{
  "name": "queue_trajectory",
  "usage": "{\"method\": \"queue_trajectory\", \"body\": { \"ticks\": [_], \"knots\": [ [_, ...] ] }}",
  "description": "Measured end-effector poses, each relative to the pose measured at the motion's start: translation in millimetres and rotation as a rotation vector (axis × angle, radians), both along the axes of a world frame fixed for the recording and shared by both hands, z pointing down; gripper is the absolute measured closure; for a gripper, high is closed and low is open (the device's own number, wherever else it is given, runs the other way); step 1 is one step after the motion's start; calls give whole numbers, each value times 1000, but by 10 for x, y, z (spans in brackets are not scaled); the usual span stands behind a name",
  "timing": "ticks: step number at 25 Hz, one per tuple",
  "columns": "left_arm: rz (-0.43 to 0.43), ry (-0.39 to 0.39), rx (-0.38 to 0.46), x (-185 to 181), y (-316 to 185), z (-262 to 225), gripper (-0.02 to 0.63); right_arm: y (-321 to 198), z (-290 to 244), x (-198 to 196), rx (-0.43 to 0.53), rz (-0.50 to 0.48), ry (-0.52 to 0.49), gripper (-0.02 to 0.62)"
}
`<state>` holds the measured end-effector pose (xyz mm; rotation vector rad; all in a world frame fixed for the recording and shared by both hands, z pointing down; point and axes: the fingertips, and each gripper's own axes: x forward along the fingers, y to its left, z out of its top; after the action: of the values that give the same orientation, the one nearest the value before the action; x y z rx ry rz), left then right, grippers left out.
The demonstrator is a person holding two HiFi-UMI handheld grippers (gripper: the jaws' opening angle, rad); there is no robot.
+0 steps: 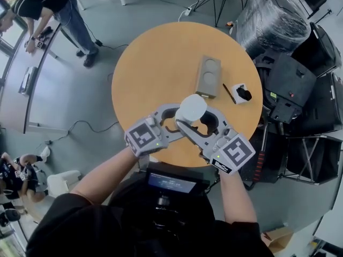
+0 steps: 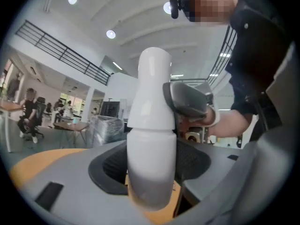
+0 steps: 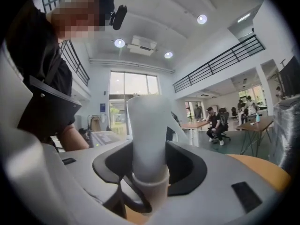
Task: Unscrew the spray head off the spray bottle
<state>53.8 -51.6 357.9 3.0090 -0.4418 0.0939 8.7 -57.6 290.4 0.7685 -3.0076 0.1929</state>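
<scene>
While the spray bottle [image 2: 151,186] is standing upright at the desk's [image 1: 155,63] near edge | left gripper [image 2: 150,165] fingers are pinching its body | right gripper [image 3: 147,161] fingers are clamping the spray head [image 3: 145,125] directly above, on the same vertical axis.

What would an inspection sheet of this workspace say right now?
Surface: round orange wooden table.
Job's things: white plastic spray bottle, upright near the table's front edge, white top still on.
Clutter: tan rectangular box, thin black stick, small white-and-black item.
Grippers: left gripper clamps the bottle's body; right gripper clamps its top.
Cables: black cable on the floor left of the table.
Surroundings: black chairs, a standing person at a desk.
</scene>
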Motion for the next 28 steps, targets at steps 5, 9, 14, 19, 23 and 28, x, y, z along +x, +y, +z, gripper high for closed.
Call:
{"method": "queue_trajectory", "body": {
  "ticks": [5, 9, 14, 19, 23, 28],
  "knots": [
    [105, -30, 19, -18, 153, -41, 299, 138, -20, -16, 21, -117, 11, 367],
    [-25, 4, -2, -41, 3, -33, 299, 13, -25, 15, 5, 2, -25, 344],
    [-263, -13, 27, -149, -239, 4, 299, -96, -3, 9, -25, 140, -43, 288],
    [-432, -99, 64, -194, -332, 97, 298, -217, 110, -70, -33, 289, 13, 288],
    [-501, -118, 66, -183, -364, 140, 298, -313, 215, -15, -67, 399, 68, 347],
    [-334, -52, 57, -81, -241, 188, 298, -212, 230, 6, -58, 274, 73, 356]
  ]
}}
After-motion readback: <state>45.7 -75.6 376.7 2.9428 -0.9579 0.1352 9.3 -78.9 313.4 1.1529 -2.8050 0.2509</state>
